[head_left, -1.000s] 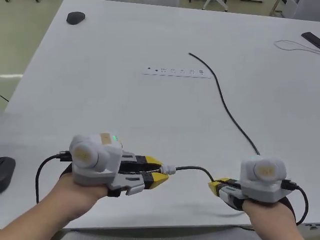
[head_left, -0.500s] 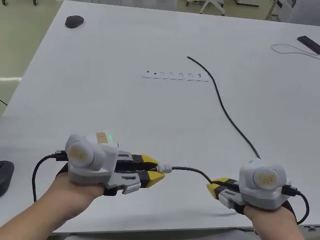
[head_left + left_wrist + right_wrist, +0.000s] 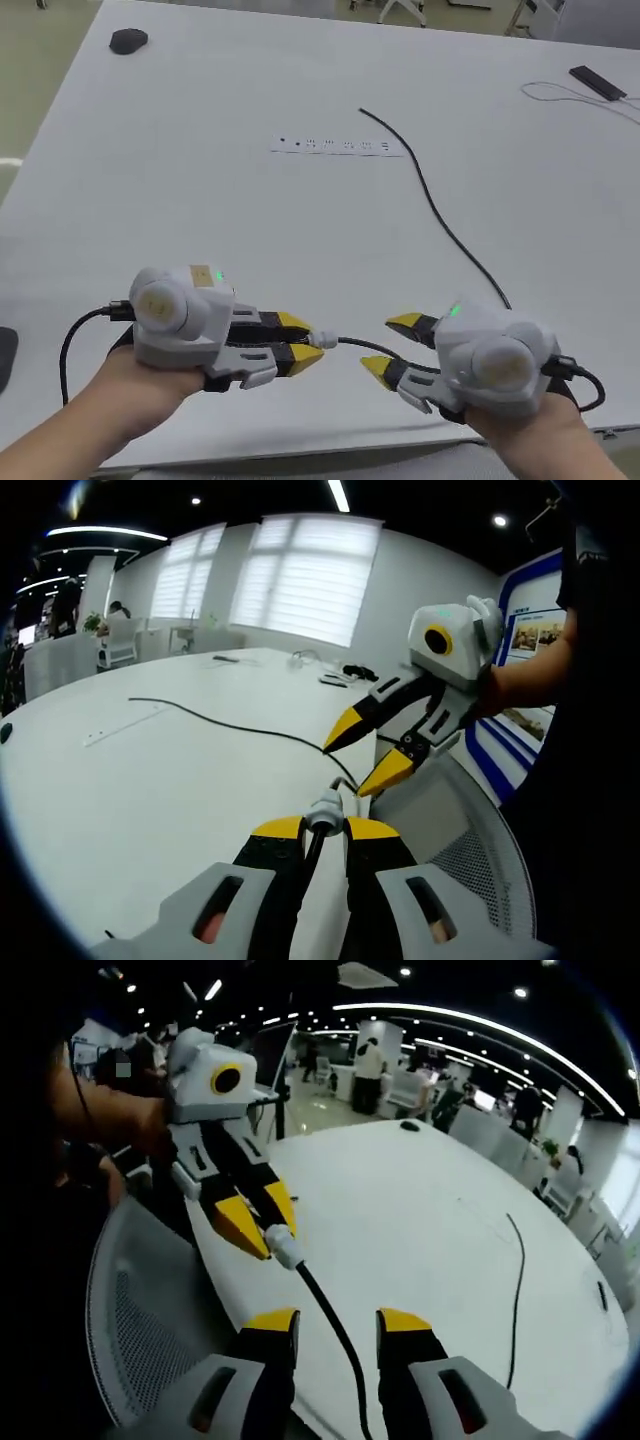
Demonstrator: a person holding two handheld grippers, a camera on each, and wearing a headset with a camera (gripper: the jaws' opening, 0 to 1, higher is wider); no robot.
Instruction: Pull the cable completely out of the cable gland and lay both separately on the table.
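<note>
My left gripper (image 3: 308,347) is shut on the white cable gland (image 3: 322,340) just above the table's front edge. The black cable (image 3: 440,215) leaves the gland, runs right between the jaws of my right gripper (image 3: 392,345), which stands open, then trails far across the table. In the left gripper view the gland (image 3: 323,810) sits pinched at my left gripper (image 3: 325,829), with the right gripper (image 3: 372,748) open just beyond. In the right gripper view the cable (image 3: 325,1310) passes untouched through my right gripper (image 3: 338,1322), and the left gripper (image 3: 255,1232) holds the gland (image 3: 283,1246).
A white socket strip (image 3: 340,146) lies mid-table beside the cable's far end. A black mouse (image 3: 128,41) sits at the far left, a dark device (image 3: 598,82) with a thin wire at the far right. The table's front edge (image 3: 330,440) is close below both grippers.
My right gripper, earlier shut near the cable, has opened and moved left toward the gland. The left gripper keeps its hold. The head view has shifted.
</note>
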